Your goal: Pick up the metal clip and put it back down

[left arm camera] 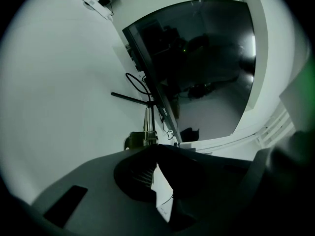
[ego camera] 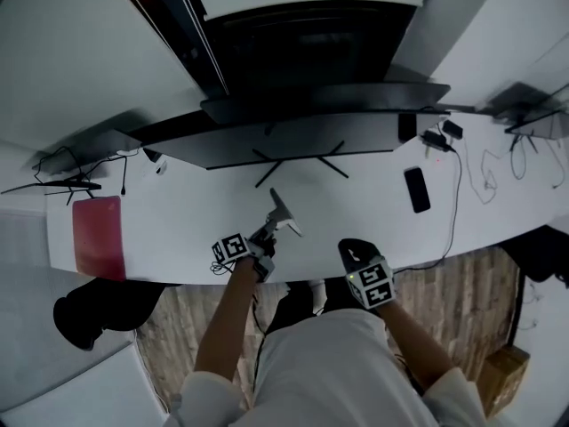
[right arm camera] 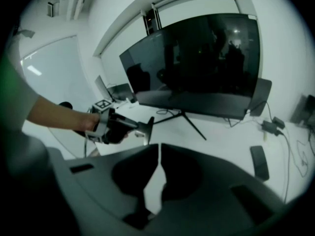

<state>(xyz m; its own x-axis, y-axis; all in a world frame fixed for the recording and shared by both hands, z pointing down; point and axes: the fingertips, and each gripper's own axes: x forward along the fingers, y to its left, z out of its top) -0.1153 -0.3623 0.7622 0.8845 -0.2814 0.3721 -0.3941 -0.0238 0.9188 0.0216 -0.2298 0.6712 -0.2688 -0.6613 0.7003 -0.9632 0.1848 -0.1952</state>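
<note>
Clip in the air: the metal clip [ego camera: 283, 213] [left arm camera: 148, 127] [right arm camera: 146, 128] stands pinched at the tips of my left gripper [ego camera: 265, 237] [left arm camera: 156, 149] [right arm camera: 133, 126]. The jaws are clenched on it and its bright end pokes out beyond them. It sits over the near part of the white desk [ego camera: 356, 203], a little left of centre. From the right gripper view it appears to be clear of the surface, not resting on it.

My right gripper [ego camera: 356, 254] [right arm camera: 160, 146] rides near it on the right, at the desk's near edge. Its jaws are pressed together with nothing between them, and only bare desk shows through the slit.

Farther off, a large dark monitor [ego camera: 302, 136] on a splayed stand [ego camera: 298, 163] fills the far side of the desk. A black phone [ego camera: 416, 189] lies flat to the right, well apart from the clip, and a red sheet [ego camera: 98, 237] lies at the desk's left end.

By my reading the pick-up half of the job is done and the putting down is what remains. That calls for lowering my left gripper onto the bare patch near the monitor stand and keeping the clip steady until it touches. Only then should the jaws part. The right gripper has no share in it and should keep clear.
</note>
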